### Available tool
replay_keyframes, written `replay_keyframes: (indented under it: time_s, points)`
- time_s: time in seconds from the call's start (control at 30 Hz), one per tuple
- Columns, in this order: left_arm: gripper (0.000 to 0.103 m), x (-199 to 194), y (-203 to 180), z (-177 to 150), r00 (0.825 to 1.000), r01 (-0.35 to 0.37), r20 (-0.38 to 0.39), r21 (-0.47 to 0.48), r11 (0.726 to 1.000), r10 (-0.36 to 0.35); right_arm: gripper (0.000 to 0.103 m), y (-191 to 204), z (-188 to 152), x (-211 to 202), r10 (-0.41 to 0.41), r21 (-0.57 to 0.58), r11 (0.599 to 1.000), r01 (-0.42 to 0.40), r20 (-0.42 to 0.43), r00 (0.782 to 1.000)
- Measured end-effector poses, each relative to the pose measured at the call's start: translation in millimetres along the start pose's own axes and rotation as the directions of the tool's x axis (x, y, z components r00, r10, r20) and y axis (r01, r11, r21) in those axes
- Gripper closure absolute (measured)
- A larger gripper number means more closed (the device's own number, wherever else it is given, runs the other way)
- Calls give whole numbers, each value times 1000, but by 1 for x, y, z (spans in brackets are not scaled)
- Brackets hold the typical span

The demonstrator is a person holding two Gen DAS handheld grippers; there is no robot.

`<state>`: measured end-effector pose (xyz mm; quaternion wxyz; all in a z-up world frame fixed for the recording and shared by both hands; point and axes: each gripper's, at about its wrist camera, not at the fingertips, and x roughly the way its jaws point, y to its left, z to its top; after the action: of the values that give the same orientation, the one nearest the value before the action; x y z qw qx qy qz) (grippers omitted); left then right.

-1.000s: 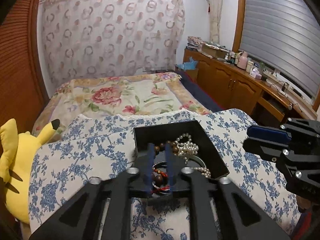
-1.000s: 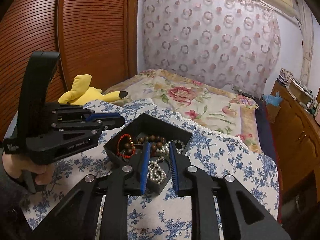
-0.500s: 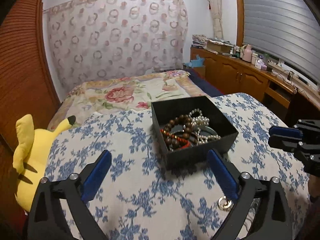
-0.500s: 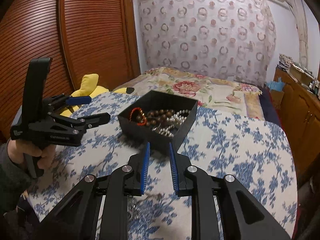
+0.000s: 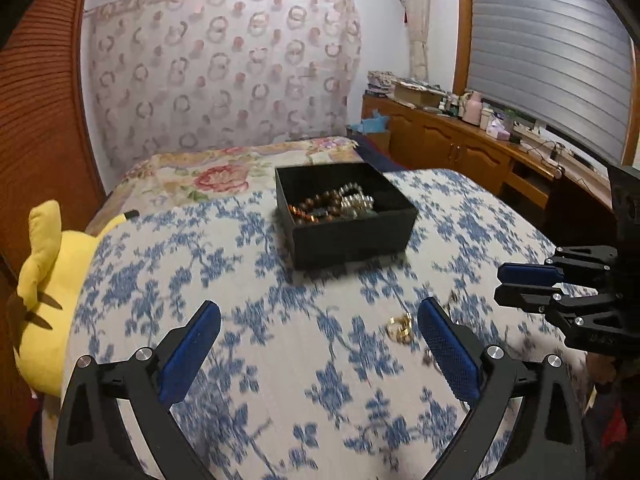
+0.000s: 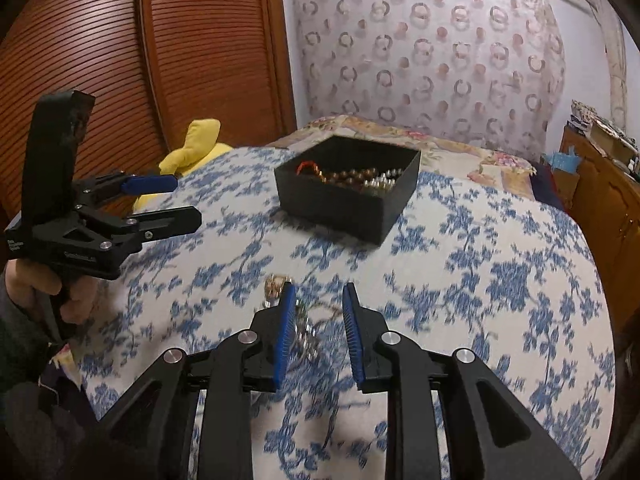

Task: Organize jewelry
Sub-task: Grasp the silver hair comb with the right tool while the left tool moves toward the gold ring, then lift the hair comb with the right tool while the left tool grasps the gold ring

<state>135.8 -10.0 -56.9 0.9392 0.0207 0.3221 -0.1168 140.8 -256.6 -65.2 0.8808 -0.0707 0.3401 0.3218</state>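
Bedroom's blue-flowered cloth (image 5: 248, 280) bears black jewelry box (image 5: 348, 236), gold rings (image 5: 400, 326).

Pale lettering on the left gripper (image 6: 172, 200) body is too blurred to read.

Tablecloth (image 5: 256, 264): blue flower print smeared by motion blur in both views.
Gold jewelry (image 5: 400, 328): small and blurred; kind of piece unclear.
Silvery pieces (image 6: 306, 336): partly hidden behind a fingertip pad (image 6: 285, 332).
Black box (image 5: 352, 236): tangled beads inside, near wall hides the lower ones.
Yellow plush toy (image 5: 44, 292): partly hidden behind the cloth.
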Motion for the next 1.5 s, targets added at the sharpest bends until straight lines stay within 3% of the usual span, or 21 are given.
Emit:
replay_keyframes:
  time_s: [0.13, 0.5, 0.8, 1.17, 1.2, 1.27, 1.5]
  points:
    - [8, 4, -3, -12, 999, -4, -36, 22, 1000, 5, 60, 4, -11, 0, 4, 5, 1000, -4, -22, 1000]
    - [8, 9, -6, -33, 995, 15, -95, 20, 1000, -13, 45, 13, -31, 15, 14, 5, 1000, -14, -115, 993]
    - [8, 14, -6, -39, 991, 22, -132, 14, 1000, -20, 45, 29, -29, 31, 41, -7, 999, -43, -174, 984]
    - [8, 16, 1, -39, 989, 25, -143, -19, 1000, -28, 40, 38, -18, 53, -66, -83, 995, 51, -187, 980]
    - [8, 16, 2, -40, 989, 26, -144, -21, 999, -29, 41, 38, -18, 53, -64, -83, 995, 49, -185, 981]
    - [8, 15, 1, -40, 989, 24, -143, -19, 1000, -27, 57, 37, -18, 51, -62, -79, 996, 48, -179, 982]
    - [8, 17, -2, -38, 989, 30, -142, -13, 999, -31, 57, 21, -25, 33, -54, -53, 998, 46, -157, 986]
